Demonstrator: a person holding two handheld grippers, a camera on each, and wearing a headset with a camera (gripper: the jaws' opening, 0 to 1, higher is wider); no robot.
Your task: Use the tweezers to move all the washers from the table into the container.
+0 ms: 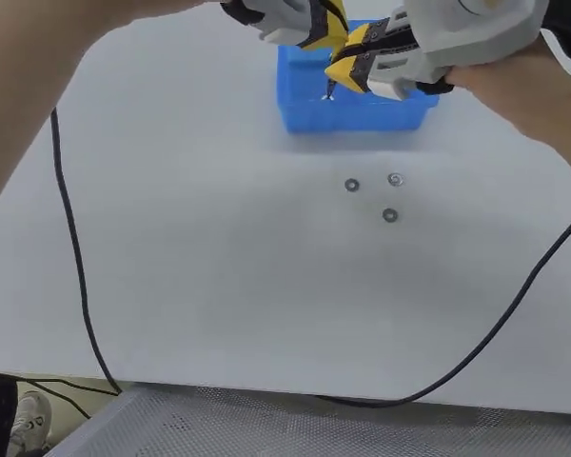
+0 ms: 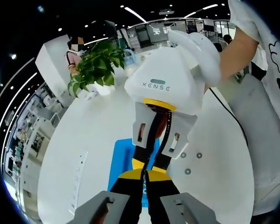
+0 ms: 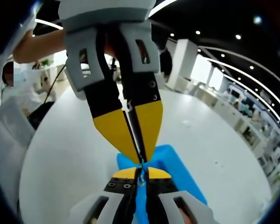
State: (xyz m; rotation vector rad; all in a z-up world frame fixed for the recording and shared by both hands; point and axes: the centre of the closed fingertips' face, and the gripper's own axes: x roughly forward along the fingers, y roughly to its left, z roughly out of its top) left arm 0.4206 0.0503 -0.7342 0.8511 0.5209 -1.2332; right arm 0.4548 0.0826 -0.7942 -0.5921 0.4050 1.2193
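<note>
Right tongs (image 1: 347,69) sit at the upper centre of the head view with the jaws nearly shut on the tweezers (image 1: 328,93). The thin tip pokes down over the blue container (image 1: 362,119). Left tongs (image 1: 325,29) meet them tip to tip. Their yellow jaws are drawn together to a thin seam, and I cannot make out anything held in it.

Three washers (image 1: 351,185) (image 1: 394,179) (image 1: 390,216) lie loose on the table (image 1: 219,267), in a small cluster just below the container towards mid-frame.

I judge this to be the drop over the container. To do it well I would hold the tip inside the walls and ease the right jaws only slightly, so the tweezers spread without slipping. The left tongs should not nudge them. For the next pick the nearest washer is the sensible one, with the tip coming in steep to pinch its rim.

Whether the tip carries a washer is too small to tell, and the container's inside is hidden behind both tongs. In the two gripper views the jaws cover the tweezers' shaft. The black cable (image 1: 71,248) runs off the table's lower edge.
</note>
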